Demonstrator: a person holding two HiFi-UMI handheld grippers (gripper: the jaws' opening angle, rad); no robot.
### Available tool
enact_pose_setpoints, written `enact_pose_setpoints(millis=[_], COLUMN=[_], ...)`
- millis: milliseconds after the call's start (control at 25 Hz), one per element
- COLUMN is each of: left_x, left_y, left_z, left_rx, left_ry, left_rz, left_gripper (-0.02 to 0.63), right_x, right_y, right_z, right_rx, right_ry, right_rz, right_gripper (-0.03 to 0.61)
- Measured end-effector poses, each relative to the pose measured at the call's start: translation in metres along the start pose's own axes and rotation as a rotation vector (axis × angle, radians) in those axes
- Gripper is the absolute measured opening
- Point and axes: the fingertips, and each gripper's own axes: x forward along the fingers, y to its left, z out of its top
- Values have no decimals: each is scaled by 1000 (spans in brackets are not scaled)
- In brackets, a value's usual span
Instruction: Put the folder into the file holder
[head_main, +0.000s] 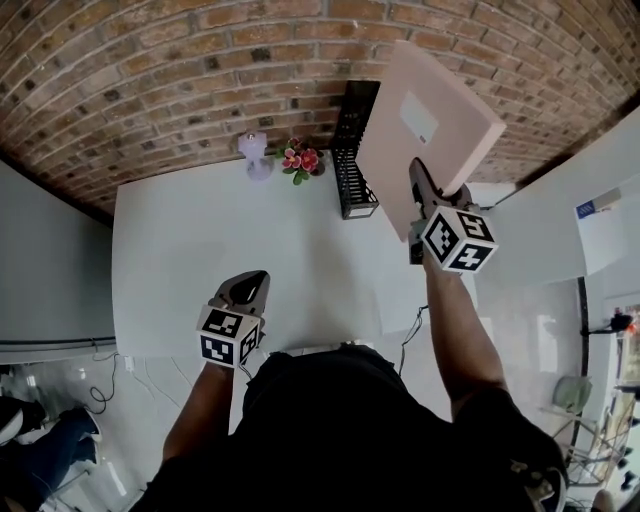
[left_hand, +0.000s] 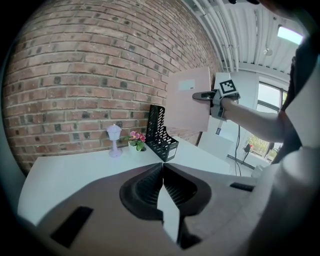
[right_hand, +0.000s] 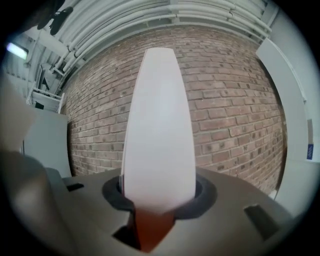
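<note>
The right gripper (head_main: 421, 178) is clamping a pale-pink, white-labelled folder (head_main: 440, 110) at the head view's upper right, beside the black file holder (head_main: 350, 165). The left gripper (head_main: 255, 282) is sitting closed, empty. The right gripper view is showing only the folder's edge.

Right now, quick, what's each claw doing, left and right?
Left claw: closed, nothing in it.
Right claw: closed on the folder, holding it up off the table.
</note>
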Motion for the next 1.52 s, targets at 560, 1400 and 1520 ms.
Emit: enact_pose_setpoints(millis=[560,1400,1520], left_x=[-20,-21,-20], left_y=[37,51,50], left_z=[-5,-22,-22], left_rx=[-63,-110,-110], left_ry=[-26,34,37], left_rz=[83,127,128], left_gripper=[5,5,5], right_x=[94,125,127], right_y=[-8,19,19], right_z=[13,-28,-41], right_rx=[-3,-148,-166], right_ry=[-127,-184,-158], right_rz=[-156,-127,-122], right_gripper=[172,173,173])
